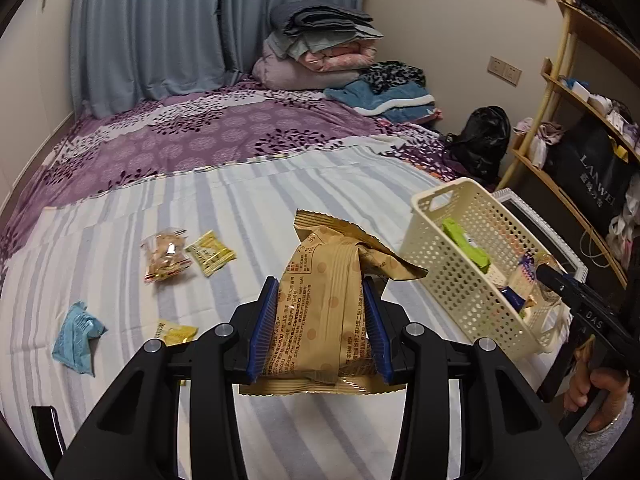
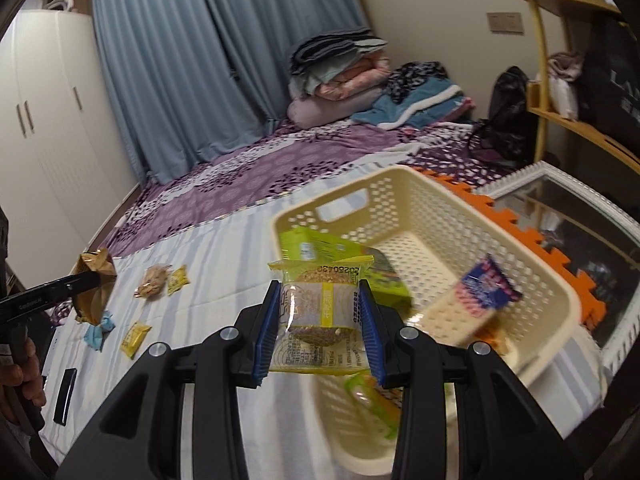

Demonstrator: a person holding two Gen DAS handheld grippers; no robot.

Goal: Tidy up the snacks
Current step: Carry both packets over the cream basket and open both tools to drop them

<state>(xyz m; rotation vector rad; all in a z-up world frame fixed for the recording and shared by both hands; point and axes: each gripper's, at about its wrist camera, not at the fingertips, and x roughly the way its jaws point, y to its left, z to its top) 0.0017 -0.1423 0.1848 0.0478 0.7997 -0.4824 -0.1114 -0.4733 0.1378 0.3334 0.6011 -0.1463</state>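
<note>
Two grippers each carry a snack above the striped bed sheet (image 1: 248, 200). In the left wrist view, the left gripper (image 1: 320, 320) has its jaws clamped on a tan snack packet (image 1: 324, 300), which stands upright between the blue pads at the lower centre of the frame, its crimped top rising above them and its lower edge hanging beneath.

In the right wrist view, the right gripper (image 2: 320, 328) has its jaws clamped on a clear, yellow-edged cake packet (image 2: 320, 300), held at centre frame over the near rim of the cream basket (image 2: 552, 292). Inside the basket lie a green packet (image 2: 384, 280) and a pink and blue wafer packet (image 2: 476, 296).

Loose on the sheet at the left of the left wrist view are a clear peanut snack bag (image 1: 166, 256), a yellow sachet (image 1: 210, 252) touching it, a second yellow sachet (image 1: 176, 332) and a light blue packet (image 1: 78, 336), all well apart from the basket.
</note>
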